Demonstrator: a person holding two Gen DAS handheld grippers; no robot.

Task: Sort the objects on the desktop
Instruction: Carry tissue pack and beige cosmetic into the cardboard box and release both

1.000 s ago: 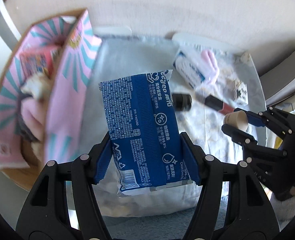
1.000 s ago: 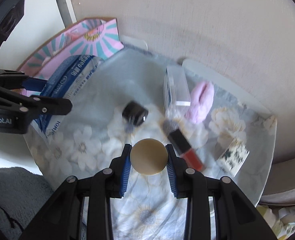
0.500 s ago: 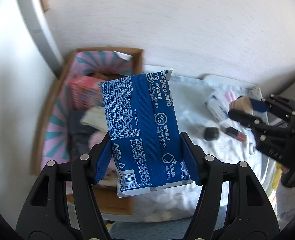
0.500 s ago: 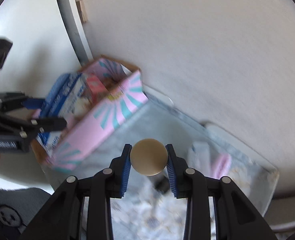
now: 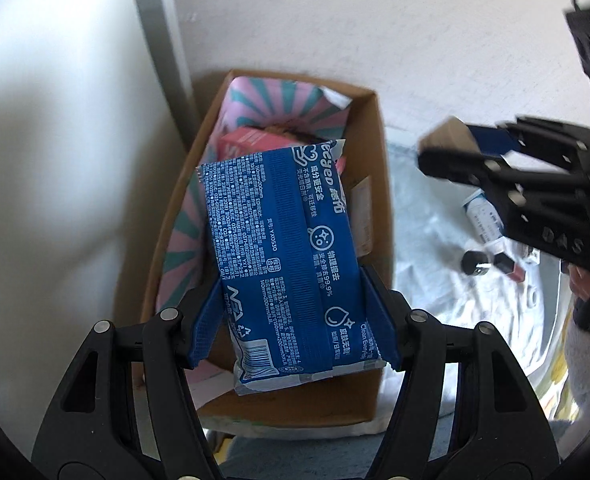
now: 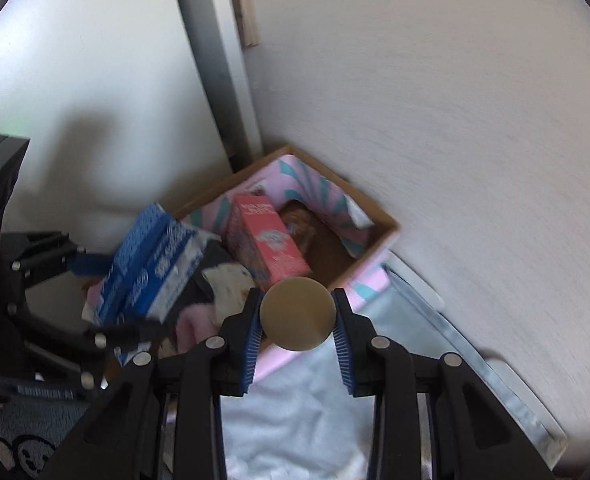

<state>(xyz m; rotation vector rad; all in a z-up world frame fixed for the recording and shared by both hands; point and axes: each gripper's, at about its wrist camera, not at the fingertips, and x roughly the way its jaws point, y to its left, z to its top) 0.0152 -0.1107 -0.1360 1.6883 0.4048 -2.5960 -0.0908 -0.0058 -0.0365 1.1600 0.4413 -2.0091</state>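
Blue wipes pack (image 5: 295,264) is clamped between the left gripper (image 5: 295,320) pads, pointing steeply down over the open cardboard box (image 5: 375,208); its printed face is legible and its lower end juts below the fingers. The right gripper (image 6: 298,316) is closed on a tan round-ended cylinder (image 6: 298,314) above the box's near edge. Box contents beneath the pack are hidden; a pink carton (image 6: 269,240) shows beyond the fingers.

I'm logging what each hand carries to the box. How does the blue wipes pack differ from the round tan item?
The blue wipes pack is flat, rectangular and printed; the round tan item shows a plain disc face. The pack fills wide jaws of the left hand-held gripper; the tan item sits in the narrower right hand-held gripper. Both are held above the cardboard box.
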